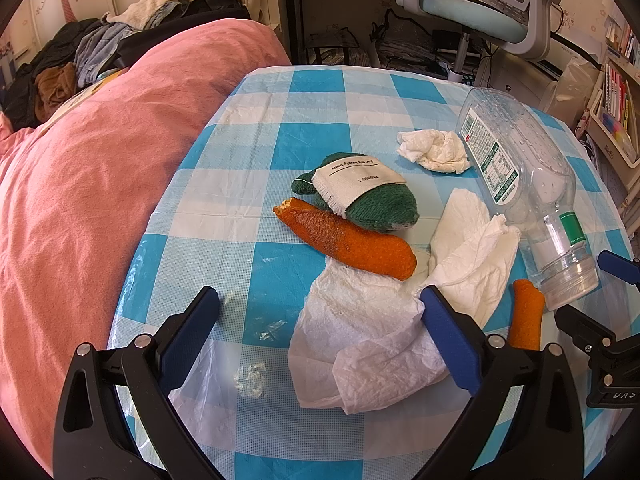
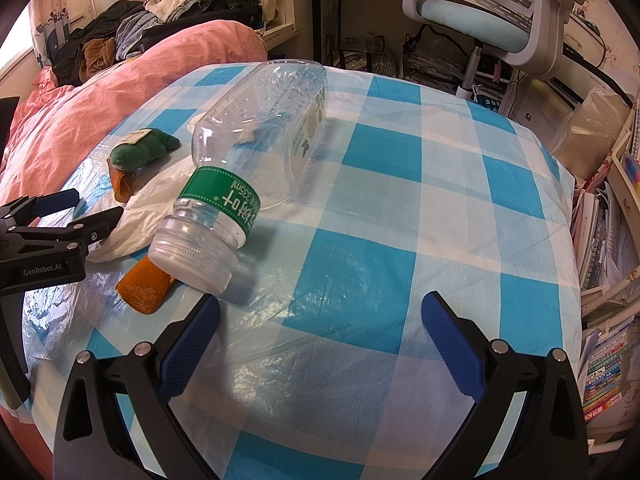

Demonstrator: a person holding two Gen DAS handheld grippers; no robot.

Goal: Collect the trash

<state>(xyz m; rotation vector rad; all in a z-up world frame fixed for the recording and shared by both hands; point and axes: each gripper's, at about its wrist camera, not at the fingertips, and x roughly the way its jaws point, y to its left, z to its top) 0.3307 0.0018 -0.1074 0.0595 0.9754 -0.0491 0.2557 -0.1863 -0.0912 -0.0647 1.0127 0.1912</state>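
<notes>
the table (image 1: 320,92) wears a blue and white checked plastic cover, and the trash lies scattered on its near half. a clear plastic bottle (image 2: 256,148) lies on its side, cap (image 2: 192,256) screwed on and pointing toward the cameras, green band around the neck; nothing but droplets shows inside it, clinging to the wall. its cap end rests over a short orange peel strip (image 2: 144,286).

a longer orange peel (image 1: 348,240) lies across the middle, touching a green knitted pouch (image 1: 372,204) with a white cloth label; what the pouch holds cannot be seen. a flat white tissue (image 1: 372,328) spreads under the peel's near end and runs toward the bottle, and a crumpled tissue ball (image 1: 436,152) sits farther back, just beside the bottle's base.

the left gripper (image 1: 320,320) hovers low with its fingers spread wide, empty; its right blue pad (image 1: 448,336) lies over the edge of the flat tissue, though i cannot tell if it touches. the right gripper (image 2: 320,328) is also spread wide and empty, over bare cloth just in front of the bottle cap.

a pink quilt (image 1: 100,184) bulges beside the table on the left, and an office chair (image 2: 500,12) stands beyond.
</notes>
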